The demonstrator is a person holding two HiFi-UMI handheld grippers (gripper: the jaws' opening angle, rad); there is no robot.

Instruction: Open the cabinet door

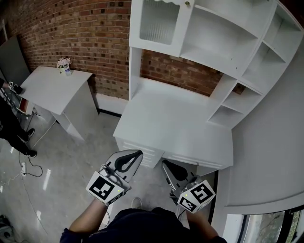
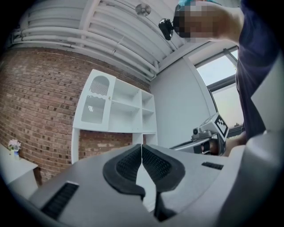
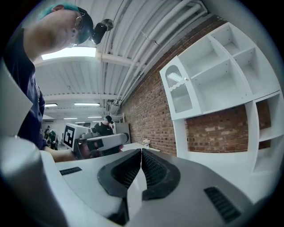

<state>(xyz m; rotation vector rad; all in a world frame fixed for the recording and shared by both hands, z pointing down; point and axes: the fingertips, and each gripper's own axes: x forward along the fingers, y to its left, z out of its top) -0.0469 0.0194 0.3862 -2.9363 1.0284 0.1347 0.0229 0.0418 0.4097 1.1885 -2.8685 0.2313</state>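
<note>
Looks like the approach step, with nothing touched yet. Got the left tongs (image 1: 135, 155) and the right tongs (image 1: 166, 164) both pinched fully closed on nothing, pointing level, side by side just short of the near edge of the white desk-style table (image 1: 175, 123).

Can spot the white cabinet door with the ribbed glass panel (image 1: 159, 21) closed, well ahead of and high above both tongs, across the table at the left end of the hutch. Has a small round knob (image 1: 187, 4) on its right edge, so probably swings from the left.

Next move, guessing: lift one pair of tongs up and over the table, spread them first, pinch that knob, then pull out in an arc. Calls for a long reach over a deep tabletop, which seems to be the only real nuisance.

Also seeing open white shelves (image 1: 228, 38) ahead and right of the right tongs. Way off left of the left tongs: a red brick wall (image 1: 71, 28), a small white side table (image 1: 47, 90) with a little flower pot (image 1: 64, 65), and a person (image 1: 9, 123) at the edge. Nothing there blocking the path.
</note>
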